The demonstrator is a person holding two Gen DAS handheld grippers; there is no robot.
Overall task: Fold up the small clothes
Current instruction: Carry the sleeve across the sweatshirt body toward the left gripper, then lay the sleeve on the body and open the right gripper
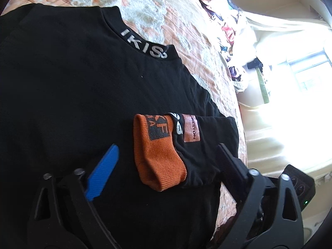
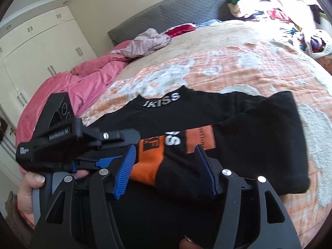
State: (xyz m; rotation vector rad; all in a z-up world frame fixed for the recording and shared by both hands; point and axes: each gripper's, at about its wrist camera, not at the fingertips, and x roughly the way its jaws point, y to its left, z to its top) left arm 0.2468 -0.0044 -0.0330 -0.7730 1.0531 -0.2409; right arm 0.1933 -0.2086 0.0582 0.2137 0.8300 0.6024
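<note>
A small black top [image 1: 72,78] with white letters on its collar [image 1: 145,45] lies flat on the bed. One sleeve is folded across its body, ending in an orange cuff [image 1: 159,157]. My left gripper [image 1: 168,155] is open, its fingers either side of the cuff and just above the cloth. In the right wrist view the same top [image 2: 238,114] and orange cuff [image 2: 147,161] show. My right gripper [image 2: 164,172] is open around the sleeve end, and the left gripper's body [image 2: 68,143] sits close on its left.
The bed has an orange and white quilt [image 2: 228,62]. A pink duvet [image 2: 83,78], a crumpled mauve garment [image 2: 149,41] and a grey headboard [image 2: 166,14] are at the far side. A pile of clothes [image 2: 280,16] lies far right. White wardrobes [image 2: 37,45] stand left.
</note>
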